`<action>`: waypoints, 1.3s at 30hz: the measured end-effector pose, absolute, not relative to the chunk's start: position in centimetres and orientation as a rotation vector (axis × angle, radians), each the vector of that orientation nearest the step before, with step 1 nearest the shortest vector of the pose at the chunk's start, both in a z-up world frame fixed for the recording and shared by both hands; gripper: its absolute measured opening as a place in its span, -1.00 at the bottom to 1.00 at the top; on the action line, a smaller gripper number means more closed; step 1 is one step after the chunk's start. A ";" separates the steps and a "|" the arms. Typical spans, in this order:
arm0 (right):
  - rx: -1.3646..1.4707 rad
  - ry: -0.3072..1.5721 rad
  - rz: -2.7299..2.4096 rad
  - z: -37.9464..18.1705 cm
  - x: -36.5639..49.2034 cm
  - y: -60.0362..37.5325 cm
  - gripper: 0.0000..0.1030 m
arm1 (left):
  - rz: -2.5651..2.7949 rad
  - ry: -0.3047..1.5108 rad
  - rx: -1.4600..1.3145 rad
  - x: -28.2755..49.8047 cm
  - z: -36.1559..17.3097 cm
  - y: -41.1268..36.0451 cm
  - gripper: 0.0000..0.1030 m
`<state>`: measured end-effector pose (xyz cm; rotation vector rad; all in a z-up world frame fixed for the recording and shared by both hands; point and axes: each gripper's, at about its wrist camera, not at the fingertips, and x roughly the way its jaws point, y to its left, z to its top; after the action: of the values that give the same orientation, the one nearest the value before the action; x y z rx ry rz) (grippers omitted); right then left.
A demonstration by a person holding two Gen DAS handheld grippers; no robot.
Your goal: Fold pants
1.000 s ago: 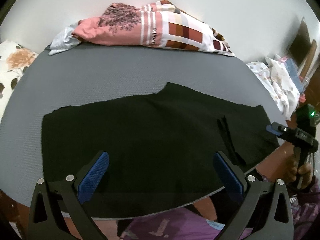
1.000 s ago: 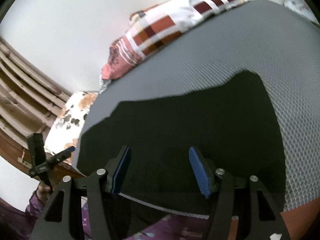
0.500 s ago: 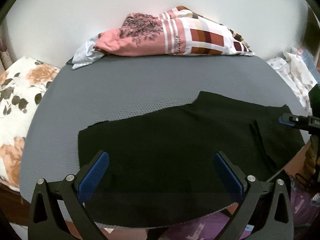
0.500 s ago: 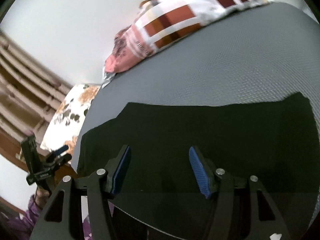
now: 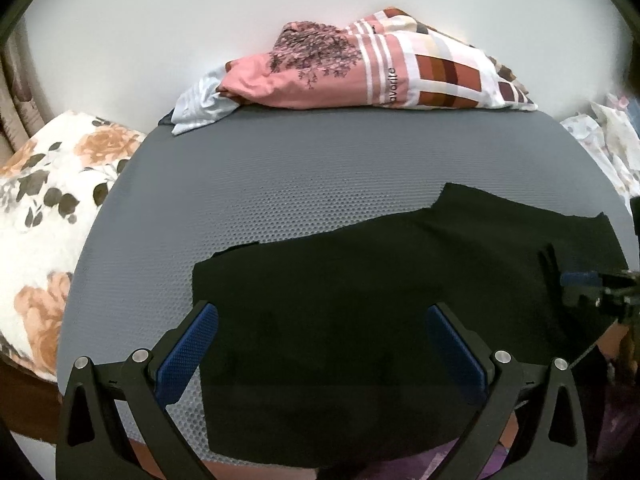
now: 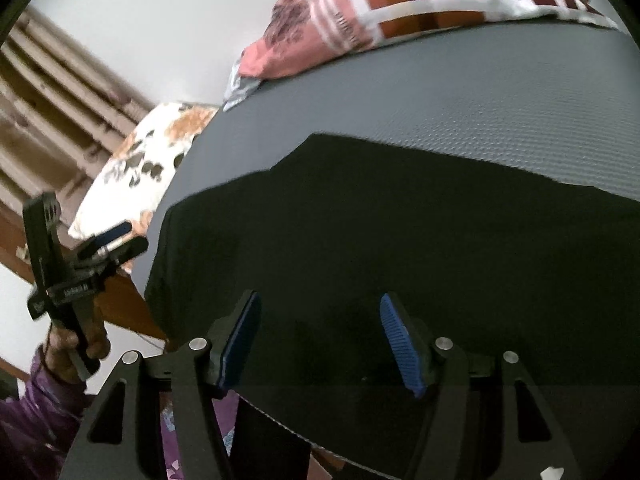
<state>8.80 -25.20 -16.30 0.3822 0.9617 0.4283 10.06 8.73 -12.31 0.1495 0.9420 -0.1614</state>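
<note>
Black pants (image 5: 360, 300) lay spread flat on the grey mat (image 5: 320, 168), on its near half, with the near edge hanging over the mat's front rim. One end of the pants stopped short of the mat's left side, the other reached nearly to its right edge, where a narrow fold or strap showed, too dark to tell which.

Left gripper (image 5: 320, 344) sat over the near-left part of the pants, blue pads wide apart, nothing pinched between them, tilted down at the cloth. In the right wrist view the same left gripper (image 6: 106, 242) appeared beyond the mat's left edge, held by a hand (image 6: 76, 344) in a purple sleeve (image 6: 36, 408).

Right gripper (image 6: 320, 340) was above the near edge of the pants, jaws parted and just opened a touch wider, no cloth between the pads. Contact with the fabric could not be told. Its tip (image 5: 580, 280) showed over the right end of the pants.

Pink patterned pillow (image 5: 360, 76) lay at the mat's far edge, against the white wall (image 5: 160, 20). Floral pillow (image 5: 48, 200) lay off the mat's left side.
</note>
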 end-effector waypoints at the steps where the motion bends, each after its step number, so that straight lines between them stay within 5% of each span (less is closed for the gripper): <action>1: 0.370 0.966 0.430 -16.4 8.8 -24.8 0.21 | -0.156 0.942 0.148 10.1 -12.4 8.9 0.99; 23: 0.355 0.983 0.444 -17.5 8.9 -23.3 0.33 | -0.127 0.963 -0.171 11.5 -15.0 21.9 0.99; 39: 0.390 0.981 0.452 -17.6 9.2 -23.1 0.48 | -0.409 1.070 -0.420 13.7 -19.9 22.7 0.99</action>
<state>9.15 -23.14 -17.61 0.3904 0.9809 0.4520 13.73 22.70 -19.92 -0.4197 1.0699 -0.4087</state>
